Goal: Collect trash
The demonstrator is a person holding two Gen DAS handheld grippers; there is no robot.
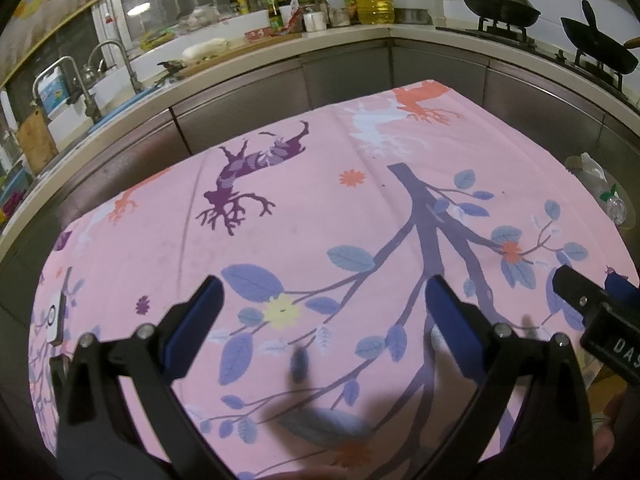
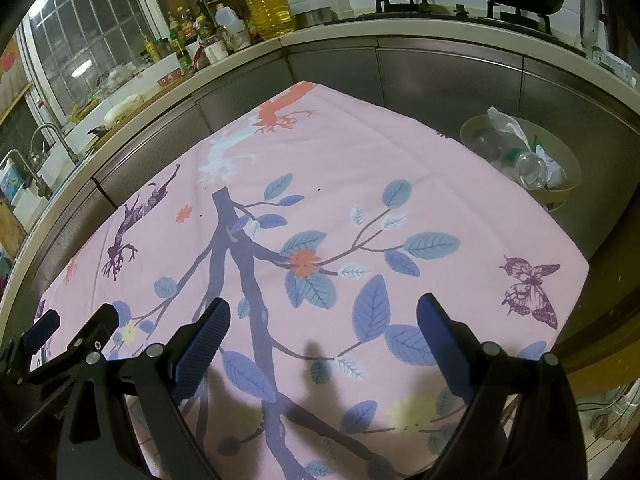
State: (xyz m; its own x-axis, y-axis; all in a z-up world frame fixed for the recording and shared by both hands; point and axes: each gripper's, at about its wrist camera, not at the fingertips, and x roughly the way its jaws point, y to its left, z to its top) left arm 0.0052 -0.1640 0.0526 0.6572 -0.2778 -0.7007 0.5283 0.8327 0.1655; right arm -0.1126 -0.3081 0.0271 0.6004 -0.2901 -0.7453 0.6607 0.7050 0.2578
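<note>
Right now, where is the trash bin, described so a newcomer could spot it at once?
Start at the table with the pink cloth. Off its far right edge, below the stove counter, sits a round tan bin. It alone holds clear plastic bottles and crumpled white paper.

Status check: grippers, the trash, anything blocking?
Left gripper open, empty. Right gripper open, empty. Bottles and crumpled paper sit in the bin off the table's right edge. Pink cloth shows no loose trash, nothing blocking.
</note>
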